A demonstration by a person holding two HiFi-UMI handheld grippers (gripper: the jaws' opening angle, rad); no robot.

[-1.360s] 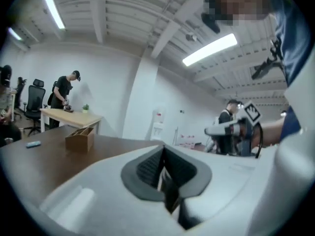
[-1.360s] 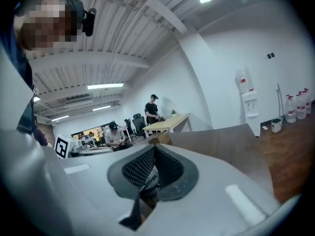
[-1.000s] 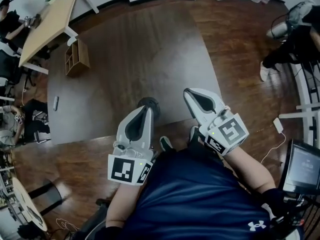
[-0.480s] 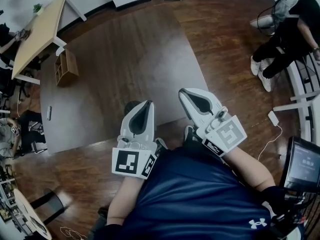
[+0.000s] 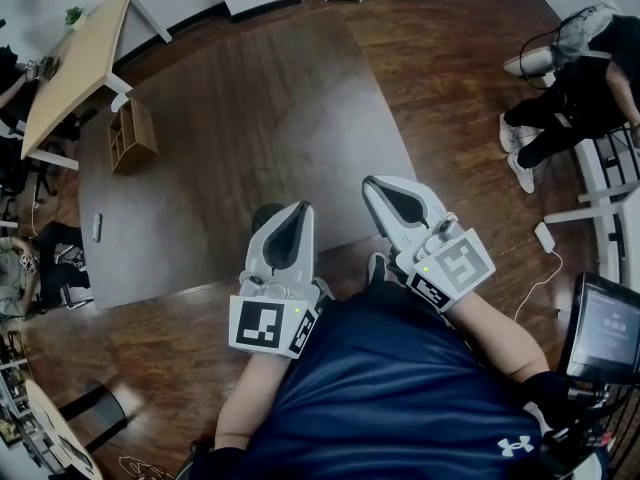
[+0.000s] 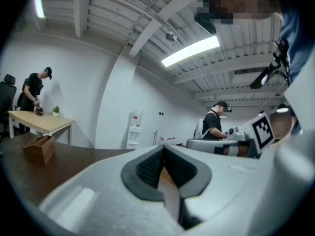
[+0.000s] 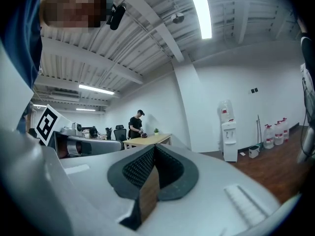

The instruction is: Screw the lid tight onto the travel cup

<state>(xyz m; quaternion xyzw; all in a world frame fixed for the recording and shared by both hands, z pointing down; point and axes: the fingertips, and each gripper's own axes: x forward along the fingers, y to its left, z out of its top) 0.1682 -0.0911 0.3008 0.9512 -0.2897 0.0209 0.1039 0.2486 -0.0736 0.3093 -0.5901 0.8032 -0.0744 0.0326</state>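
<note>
1. Fingers (image 6: 147, 168) of the left gripper (image 5: 297, 208) are pressed together with nothing between them. They are held level over the near edge of the dark table (image 5: 250, 98).
2. Just left of those fingertips, half hidden by them, sits a dark round thing (image 5: 262, 214). It may be the cup seen from above, but I cannot tell, and no lid can be made out anywhere.
3. Fingers (image 7: 136, 171) of the right gripper (image 5: 379, 184) are likewise closed on nothing. Their tips are over the same table edge, a little apart from the left ones.
4. As I judge it, no screwing is in hand, since both grippers hang bare close to the body. Such a scene fits a cup waiting for its lid as well as one already shut tight and set down.
5. Whatever comes next calls for finding the cup ahead of the fingers, which would have to spread before they could take hold of anything.
</note>
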